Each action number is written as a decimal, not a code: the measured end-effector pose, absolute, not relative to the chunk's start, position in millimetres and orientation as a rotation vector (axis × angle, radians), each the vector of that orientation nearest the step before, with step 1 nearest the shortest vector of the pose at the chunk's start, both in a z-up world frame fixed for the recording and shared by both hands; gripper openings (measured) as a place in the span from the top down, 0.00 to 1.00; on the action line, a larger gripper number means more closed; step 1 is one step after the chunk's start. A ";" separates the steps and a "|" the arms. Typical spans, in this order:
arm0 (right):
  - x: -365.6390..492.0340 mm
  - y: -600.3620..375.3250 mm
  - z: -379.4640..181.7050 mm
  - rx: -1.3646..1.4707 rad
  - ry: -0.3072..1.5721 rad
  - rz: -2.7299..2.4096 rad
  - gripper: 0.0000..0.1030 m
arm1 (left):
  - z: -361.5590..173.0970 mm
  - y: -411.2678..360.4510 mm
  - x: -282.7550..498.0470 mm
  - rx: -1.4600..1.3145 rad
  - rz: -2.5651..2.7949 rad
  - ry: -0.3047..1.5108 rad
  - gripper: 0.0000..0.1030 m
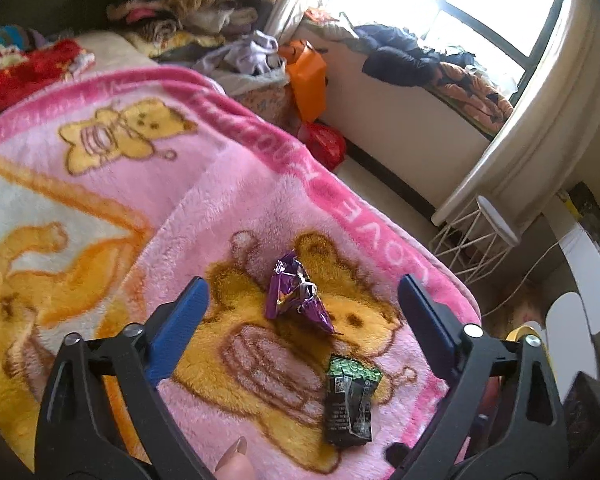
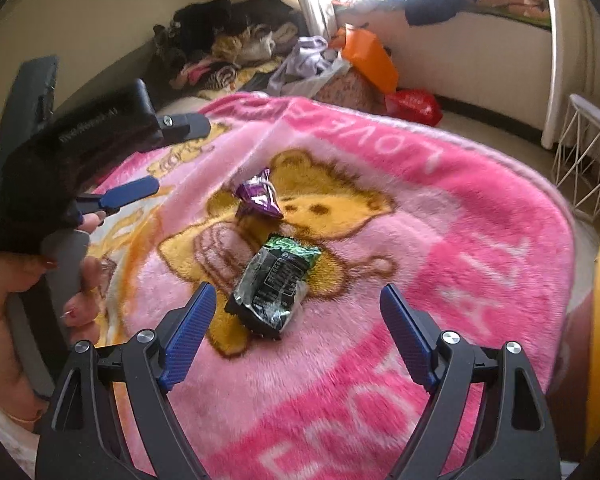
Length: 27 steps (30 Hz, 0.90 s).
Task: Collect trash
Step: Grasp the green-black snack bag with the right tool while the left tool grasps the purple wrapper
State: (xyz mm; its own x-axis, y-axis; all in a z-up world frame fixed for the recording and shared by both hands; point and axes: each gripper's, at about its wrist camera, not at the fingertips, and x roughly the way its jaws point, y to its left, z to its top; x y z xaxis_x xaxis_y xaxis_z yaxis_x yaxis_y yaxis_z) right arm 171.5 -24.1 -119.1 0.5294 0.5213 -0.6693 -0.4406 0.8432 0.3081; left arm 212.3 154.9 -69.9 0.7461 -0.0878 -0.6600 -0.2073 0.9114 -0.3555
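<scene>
Two pieces of trash lie on a pink bear-print blanket [image 1: 260,184] [image 2: 460,240]. A crumpled purple foil wrapper [image 1: 296,296] [image 2: 258,198] sits on the bear's head, and a dark green-and-black snack packet [image 1: 350,400] [image 2: 276,280] lies just nearer. My left gripper [image 1: 302,284] stands open, its blue fingers on either side of the purple wrapper and clear of it. My right gripper [image 2: 298,289] is open too, with the green packet just ahead between its fingers, untouched. The right wrist view also shows the left gripper [image 2: 168,156] and the hand [image 2: 20,280] that holds it.
Piles of clothes [image 1: 204,12] lie at the far end of the bed. An orange bag [image 1: 306,76] [image 2: 370,56] and a red bag [image 1: 324,142] [image 2: 414,106] sit on the floor beyond it. A white wire side table [image 1: 476,236] [image 2: 584,148] stands at the right.
</scene>
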 end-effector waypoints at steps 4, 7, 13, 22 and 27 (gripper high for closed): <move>186.5 -12.8 -131.5 0.144 0.887 0.586 0.26 | -81.4 158.5 224.6 -0.466 0.049 0.778 0.25; 191.0 -8.6 -141.5 0.132 0.924 0.608 0.46 | -91.0 157.4 233.7 -0.489 0.040 0.810 0.26; 181.1 -20.4 -152.2 0.164 0.935 0.644 0.71 | -111.0 148.2 248.0 -0.513 0.042 0.862 0.31; 151.8 -45.4 -142.1 0.129 0.870 0.630 0.99 | -136.0 134.7 249.9 -0.489 0.113 0.898 0.68; 154.0 -62.4 -138.9 0.196 0.863 0.626 0.99 | -132.2 128.3 238.0 -0.461 0.094 0.880 0.78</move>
State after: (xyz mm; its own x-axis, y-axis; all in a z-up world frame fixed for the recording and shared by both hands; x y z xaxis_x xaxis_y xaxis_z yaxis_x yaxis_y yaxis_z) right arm 154.0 -62.4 -138.9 0.4851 0.5869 -0.6483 -0.4334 0.8052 0.4047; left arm 238.0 128.3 -132.2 0.6401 -0.1071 -0.7608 -0.2662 0.8980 -0.3503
